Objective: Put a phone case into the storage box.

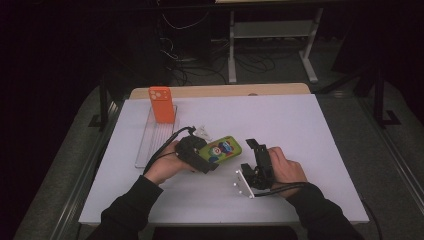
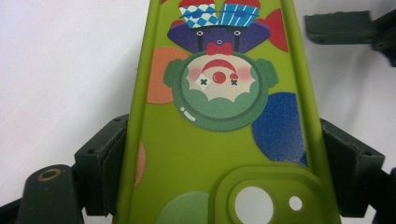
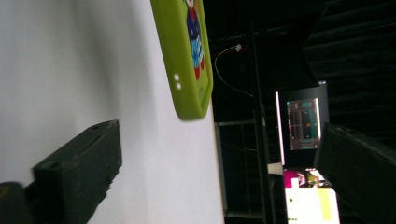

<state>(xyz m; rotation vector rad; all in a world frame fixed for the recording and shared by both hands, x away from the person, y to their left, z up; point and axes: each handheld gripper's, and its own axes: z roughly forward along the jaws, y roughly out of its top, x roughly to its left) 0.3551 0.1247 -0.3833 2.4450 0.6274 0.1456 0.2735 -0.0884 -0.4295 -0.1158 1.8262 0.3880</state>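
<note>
- My left gripper (image 1: 212, 162) clamps the green phone case (image 1: 224, 149) across its camera-hole end; in the left gripper view the black pads press both long edges of the case (image 2: 219, 135), its clown print facing up.
- The case sits just above the white table (image 1: 300, 130), near the middle, slanting toward my right hand.
- My right gripper (image 1: 252, 155) rests beside it with jaws spread wide and nothing between them; the right gripper view looks past those jaws at the case's far corner (image 3: 187, 56).
- An orange phone (image 1: 161, 104) stands upright at the far end of a clear tray (image 1: 150, 145), well left of the case.
- My reading: the case is gripped and ready, the phone not yet fetched.
- Next, I judge, the right gripper must take the free end or reach for the phone, squarely, since the soft case may bend.
</note>
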